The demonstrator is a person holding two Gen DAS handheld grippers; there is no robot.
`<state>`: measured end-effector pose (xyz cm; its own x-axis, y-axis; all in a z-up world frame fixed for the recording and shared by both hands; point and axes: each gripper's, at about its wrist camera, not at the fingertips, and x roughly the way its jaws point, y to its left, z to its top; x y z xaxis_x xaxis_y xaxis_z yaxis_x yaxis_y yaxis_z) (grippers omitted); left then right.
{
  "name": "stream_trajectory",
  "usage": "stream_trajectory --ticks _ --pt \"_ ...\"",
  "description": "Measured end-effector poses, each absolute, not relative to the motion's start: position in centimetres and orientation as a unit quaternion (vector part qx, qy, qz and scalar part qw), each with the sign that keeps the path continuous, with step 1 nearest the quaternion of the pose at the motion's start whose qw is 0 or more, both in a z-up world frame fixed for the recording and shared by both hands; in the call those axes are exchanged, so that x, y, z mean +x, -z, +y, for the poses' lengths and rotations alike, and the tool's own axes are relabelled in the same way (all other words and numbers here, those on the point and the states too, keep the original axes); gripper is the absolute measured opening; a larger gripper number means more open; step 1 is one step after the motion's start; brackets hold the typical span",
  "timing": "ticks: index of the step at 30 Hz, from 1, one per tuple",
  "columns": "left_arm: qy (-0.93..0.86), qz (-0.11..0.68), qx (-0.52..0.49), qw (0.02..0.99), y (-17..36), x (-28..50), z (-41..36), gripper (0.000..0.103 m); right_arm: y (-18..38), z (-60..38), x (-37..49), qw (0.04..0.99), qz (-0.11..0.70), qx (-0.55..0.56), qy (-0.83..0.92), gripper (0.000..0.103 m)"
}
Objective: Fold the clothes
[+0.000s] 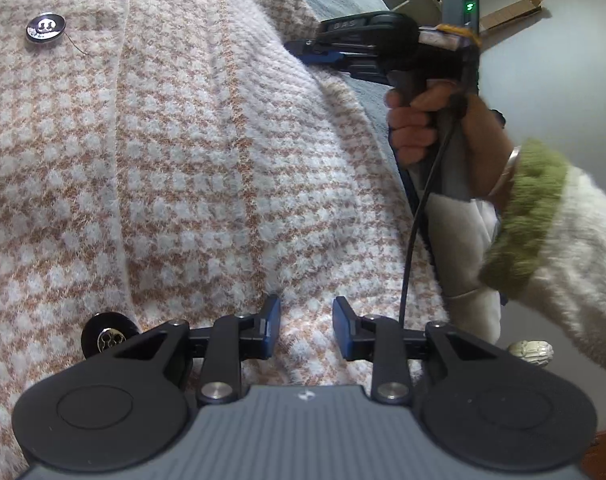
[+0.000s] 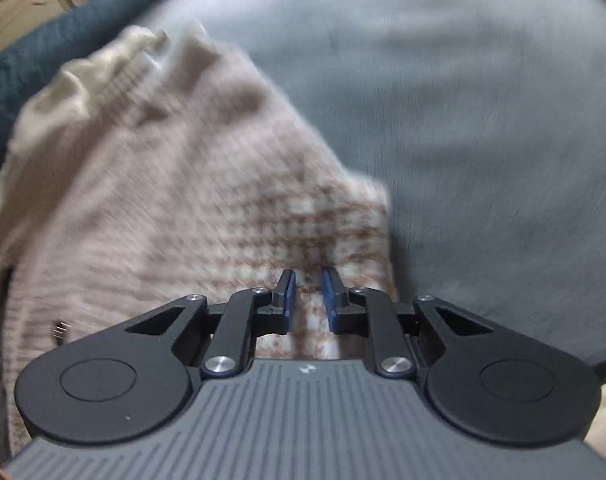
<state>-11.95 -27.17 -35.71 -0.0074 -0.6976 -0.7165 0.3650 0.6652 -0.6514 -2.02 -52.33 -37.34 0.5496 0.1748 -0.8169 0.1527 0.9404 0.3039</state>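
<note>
Garment: pink-and-white houndstooth knit cardigan (image 1: pixel 191 168), spread over a grey-blue bed cover (image 2: pixel 483 120); fills most of the left wrist view, so lies close beneath that tool.
Buttons: one metal button (image 1: pixel 45 27) far up the front panel, a second dark button (image 1: pixel 110 338) just beside the left finger linkage; both face up, hence front side uppermost.
Placket: vertical seam band (image 1: pixel 127 160) running between the two buttons; a likely fold reference, judged from its straight line.
Sleeve or hem end: ribbed, ruffled edge (image 2: pixel 115 60) bunched toward the far side in the right wrist view; blurred, so exact part not certain.
Right gripper (image 2: pixel 309 294): narrow gap, knit fabric between the blue pads (image 2: pixel 290 292); appears pinched on a corner of the cardigan near its edge against the bed cover, presumably to carry that edge over.
Left gripper (image 1: pixel 307 320): moderately apart, nothing between the fingers; hovers over or rests on the cloth, contact not determinable; probably placed to pin or take the near panel.
Right hand (image 1: pixel 423 128): wrapped around the handle, green cuff (image 1: pixel 523 216) at the wrist.
Stage: judged mid-fold, garment not yet compact.
Risk: fuzzy thick knit may slip from a shallow pinch.
</note>
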Motion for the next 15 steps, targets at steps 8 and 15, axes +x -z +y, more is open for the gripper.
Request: stream_trajectory --ticks 8,15 --pt "0.346 0.589 -0.115 0.721 34.8 -13.6 -28.8 0.030 31.1 -51.1 -9.4 0.879 0.457 0.129 -0.039 0.013" --pt "0.322 0.576 -0.080 0.747 34.0 -14.6 -29.5 0.030 33.6 -48.2 -17.0 0.835 0.530 0.122 -0.082 0.013"
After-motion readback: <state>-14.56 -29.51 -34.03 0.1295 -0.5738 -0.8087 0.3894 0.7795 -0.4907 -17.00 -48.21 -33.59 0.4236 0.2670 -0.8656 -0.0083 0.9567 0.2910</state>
